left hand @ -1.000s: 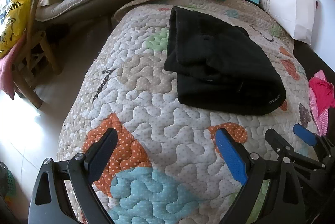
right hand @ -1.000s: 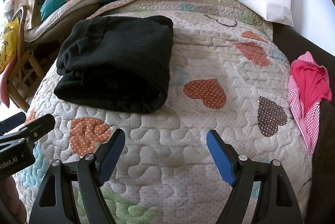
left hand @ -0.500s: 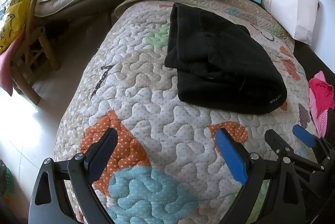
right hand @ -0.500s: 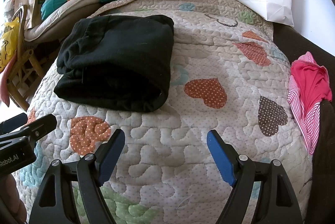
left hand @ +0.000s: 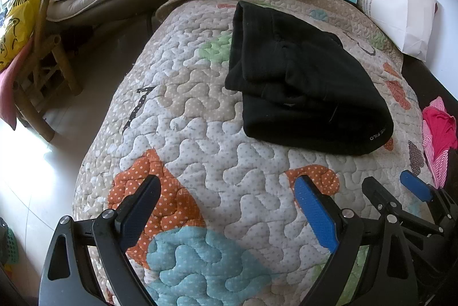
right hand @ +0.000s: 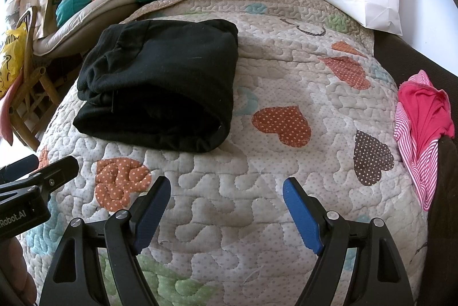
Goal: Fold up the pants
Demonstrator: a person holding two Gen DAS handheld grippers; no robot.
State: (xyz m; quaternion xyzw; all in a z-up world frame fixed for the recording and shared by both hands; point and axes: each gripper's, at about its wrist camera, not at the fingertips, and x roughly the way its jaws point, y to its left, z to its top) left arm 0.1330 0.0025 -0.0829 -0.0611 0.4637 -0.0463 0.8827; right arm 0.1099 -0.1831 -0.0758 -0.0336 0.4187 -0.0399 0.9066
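Pants (right hand: 160,83) lie folded beyond both empty, spread claws (right hand: 226,208).

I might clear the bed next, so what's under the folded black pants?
The black pants lie on the patchwork quilt, which shows all around them. The patch directly beneath is covered, so anything there is hidden.

Left gripper (left hand: 229,208): jaws spread wide, nothing between the blue pads, angled downward and hanging clear of the surface below. Right gripper (right hand: 226,208): jaws likewise wide apart and empty, tilted downward, just beside the left one. A fingertip (right hand: 13,271) of the person shows at the lower left edge of the right wrist view.
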